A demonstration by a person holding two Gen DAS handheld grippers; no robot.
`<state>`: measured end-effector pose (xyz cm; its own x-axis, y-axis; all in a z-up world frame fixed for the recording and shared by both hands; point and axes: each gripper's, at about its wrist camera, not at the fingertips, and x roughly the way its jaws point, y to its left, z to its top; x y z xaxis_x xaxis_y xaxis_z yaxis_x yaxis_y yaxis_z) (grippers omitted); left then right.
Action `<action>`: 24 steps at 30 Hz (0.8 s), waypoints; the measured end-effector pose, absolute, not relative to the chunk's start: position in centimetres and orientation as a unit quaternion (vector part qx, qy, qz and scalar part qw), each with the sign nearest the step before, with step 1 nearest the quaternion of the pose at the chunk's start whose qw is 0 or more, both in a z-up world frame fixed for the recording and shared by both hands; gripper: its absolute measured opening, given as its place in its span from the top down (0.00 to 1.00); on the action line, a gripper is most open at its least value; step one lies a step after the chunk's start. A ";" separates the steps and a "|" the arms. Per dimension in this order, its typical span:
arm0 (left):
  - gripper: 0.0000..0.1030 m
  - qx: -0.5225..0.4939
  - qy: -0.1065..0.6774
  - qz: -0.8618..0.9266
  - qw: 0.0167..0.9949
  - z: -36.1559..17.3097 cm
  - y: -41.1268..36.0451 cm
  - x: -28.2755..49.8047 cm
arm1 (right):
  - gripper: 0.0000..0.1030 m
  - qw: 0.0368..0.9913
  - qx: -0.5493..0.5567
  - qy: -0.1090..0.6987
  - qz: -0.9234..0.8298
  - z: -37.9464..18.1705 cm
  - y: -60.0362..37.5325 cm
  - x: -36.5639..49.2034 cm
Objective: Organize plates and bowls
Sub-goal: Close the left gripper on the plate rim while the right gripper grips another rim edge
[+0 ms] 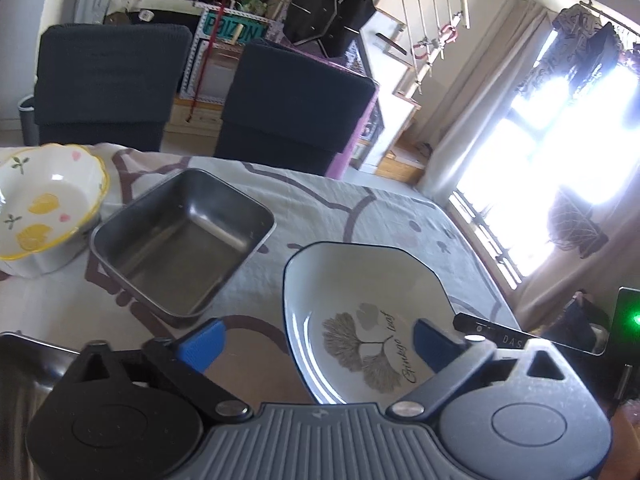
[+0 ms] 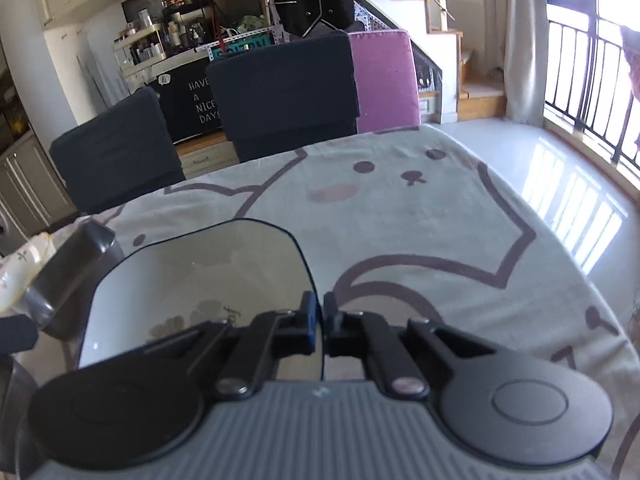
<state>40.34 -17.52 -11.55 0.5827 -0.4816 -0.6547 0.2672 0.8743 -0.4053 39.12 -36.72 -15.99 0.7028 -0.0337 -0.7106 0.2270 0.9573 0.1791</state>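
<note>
Table [image 2: 440,240] under a pale cloth with a cartoon animal face, its outlines brown. Two dark chairs [image 1: 280,108] stand at the far edge; a purple one [image 2: 384,80] shows behind them in my right view.

Plate [image 1: 360,300]: white, blue-rimmed, squarish with rounded corners, a ginkgo leaf print and script on its face. It sits right of centre in my left view, just in front of the left gripper [image 1: 316,340]. In the right view the same plate [image 2: 200,272] fills the lower left, and its near right edge runs into the right gripper [image 2: 319,320].

Steel tray [image 1: 180,236]: rectangular, deep, empty, just left of the plate, apart from it. Its dark corner shows in the right view [image 2: 76,264].

Lemon bowl [image 1: 44,208]: scalloped yellow rim, lemons and pink hearts inside, at the far left, close beside the tray. I cannot tell whether they touch.

Left jaws stand wide apart, blue pads showing, the right pad over the plate's near rim, nothing gripped.

Right jaws are nearly together, pinched on the plate's edge; the rim passes between the pads.
</note>
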 end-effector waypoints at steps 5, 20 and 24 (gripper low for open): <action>0.36 -0.142 0.422 -0.230 0.865 -12.2 -17.4 40.8 | 0.97 0.910 0.101 0.396 -0.065 -15.4 -36.8 37.5; 0.79 -0.111 0.452 -0.239 0.852 -14.8 -17.7 44.0 | 0.93 0.885 0.234 0.400 -0.043 -15.9 -39.9 36.1; 0.83 -0.103 0.466 -0.248 0.843 -15.8 -18.0 44.6 | 0.91 0.879 0.246 0.405 -0.042 -16.6 -40.1 36.8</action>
<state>44.64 -18.01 -15.83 0.4426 -0.5137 -0.7350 0.3209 0.8561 -0.4051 36.85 -40.12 -16.63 0.6676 0.1252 -0.7339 0.2742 0.8751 0.3988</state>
